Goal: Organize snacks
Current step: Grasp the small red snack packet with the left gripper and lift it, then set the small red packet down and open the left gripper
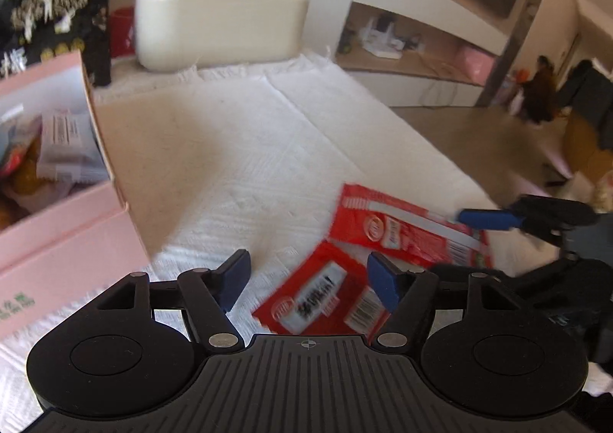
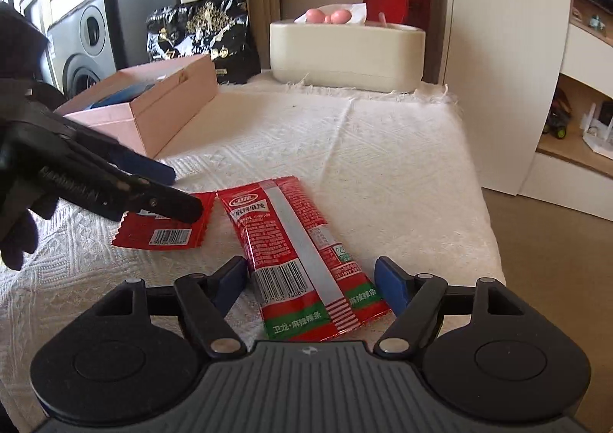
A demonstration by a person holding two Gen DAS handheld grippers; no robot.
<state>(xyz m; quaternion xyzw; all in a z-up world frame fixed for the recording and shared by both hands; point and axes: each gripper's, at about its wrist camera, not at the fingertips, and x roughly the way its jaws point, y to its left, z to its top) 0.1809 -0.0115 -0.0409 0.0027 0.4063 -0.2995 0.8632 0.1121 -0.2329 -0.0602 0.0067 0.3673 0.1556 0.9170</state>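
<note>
Two red snack packets lie on the white cloth. My left gripper [image 1: 308, 281] is open, its fingers either side of the small red packet [image 1: 325, 299]. That packet [image 2: 168, 230] sits under the left gripper [image 2: 168, 188] in the right wrist view. My right gripper [image 2: 310, 278] is open around the near end of the long red packet [image 2: 299, 260], which also shows in the left wrist view [image 1: 406, 230] with the right gripper [image 1: 494, 220] at its far end. The pink box [image 1: 65, 226] holding several snacks stands at the left; it also shows in the right wrist view [image 2: 161, 107].
A black snack bag [image 2: 203, 35] stands behind the pink box. A cream tissue holder [image 2: 345, 54] sits at the back of the cloth-covered table [image 2: 345, 149]. The table's right edge drops to the floor. Shelves stand at the right.
</note>
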